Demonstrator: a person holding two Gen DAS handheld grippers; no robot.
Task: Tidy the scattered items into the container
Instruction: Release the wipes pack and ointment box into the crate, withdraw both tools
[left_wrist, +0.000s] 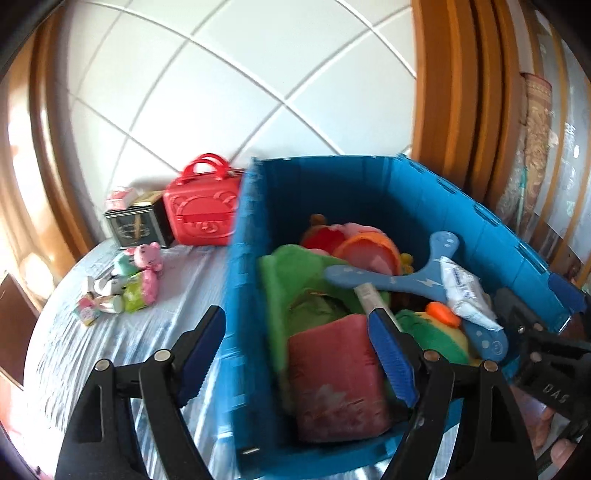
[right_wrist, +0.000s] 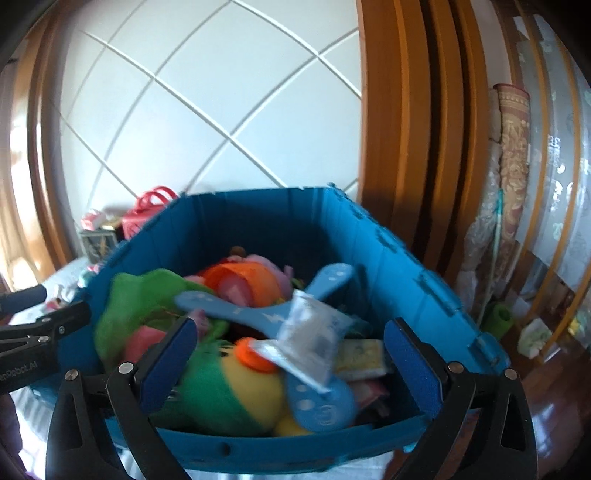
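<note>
Left gripper (left_wrist: 299, 347): jaws spread wide, nothing held, straddling the near-left wall of the blue container (left_wrist: 243, 295). Right gripper (right_wrist: 291, 354): jaws likewise spread and empty, poised over the container's near edge.

Table (left_wrist: 92, 354): covered with a pale, blue-patterned cloth; set against a white tiled wall (left_wrist: 229, 85) framed by orange-brown woodwork (left_wrist: 461, 92).

Far-left edge of table: small pile of scattered items (left_wrist: 125, 284), pink and green soft toys and little cartons. Behind them, by the wall: dark box (left_wrist: 136, 225), then red case (left_wrist: 203, 214) with handles, touching the container's far-left corner.

Container, right part of table: filled with green cloth (left_wrist: 291, 273), dark red block (left_wrist: 336, 380), orange bowl (left_wrist: 369, 251), blue boomerang (left_wrist: 406, 277), white packet (left_wrist: 465, 291), green-and-yellow plush (right_wrist: 229, 391).

Right of the room: rolled patterned rug (right_wrist: 513, 147) standing upright.
</note>
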